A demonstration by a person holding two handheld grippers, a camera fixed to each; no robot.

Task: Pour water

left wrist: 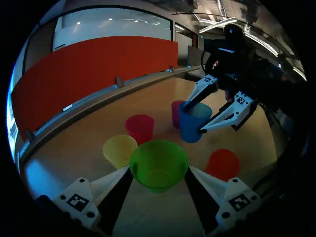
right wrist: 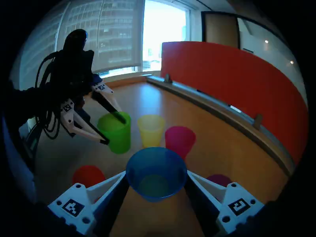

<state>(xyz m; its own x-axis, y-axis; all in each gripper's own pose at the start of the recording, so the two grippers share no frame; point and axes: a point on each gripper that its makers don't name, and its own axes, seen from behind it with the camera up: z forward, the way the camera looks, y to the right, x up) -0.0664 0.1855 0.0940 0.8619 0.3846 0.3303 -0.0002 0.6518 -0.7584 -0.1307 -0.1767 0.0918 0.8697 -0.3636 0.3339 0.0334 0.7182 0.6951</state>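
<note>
Contents unclear: green cup [left wrist: 158,166], blue cup [right wrist: 156,173]

Purple cup [left wrist: 175,110] half hidden behind blue cup [left wrist: 193,122]. Orange cup [right wrist: 87,173] lower part behind right hand-held gripper [right wrist: 156,173] finger.

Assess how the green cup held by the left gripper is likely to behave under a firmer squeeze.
The green cup looks like thin translucent plastic, so probably light and apt to flex. Its smooth tapered walls might slide in the left gripper. Wide mouth, narrow base: likely tippy when set down.
</note>
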